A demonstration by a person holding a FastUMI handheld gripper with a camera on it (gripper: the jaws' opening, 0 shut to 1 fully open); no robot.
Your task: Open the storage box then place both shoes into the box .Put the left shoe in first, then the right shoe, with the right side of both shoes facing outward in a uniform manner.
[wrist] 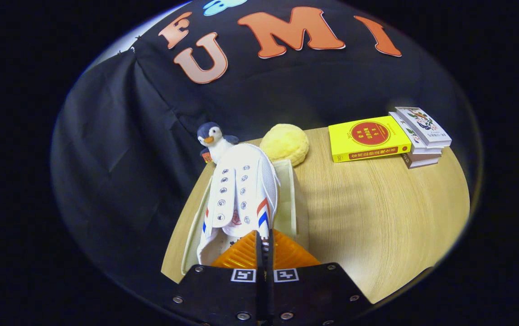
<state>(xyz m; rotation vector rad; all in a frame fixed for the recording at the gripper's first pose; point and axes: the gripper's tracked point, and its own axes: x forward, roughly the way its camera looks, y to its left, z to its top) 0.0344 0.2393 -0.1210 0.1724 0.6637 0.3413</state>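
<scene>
One white shoe (pixel 241 190) hangs from the gripper (pixel 264 246), whose fingers are pinched nearly closed on its heel, above the pale storage box (pixel 292 199) on a light wooden table (pixel 377 213). Behind sit a toy penguin (pixel 214 140), a yellow bun (pixel 285 143) and stacked books (pixel 391 138); their cover writing is too small to read.

On your counter (pixel 377 213): one penguin plush (pixel 214 140) at the far edge; one yellow round plush (pixel 285 143) just beside it; one yellow book (pixel 368 138) well apart from the penguin, touching a stack of books (pixel 422 136).
</scene>
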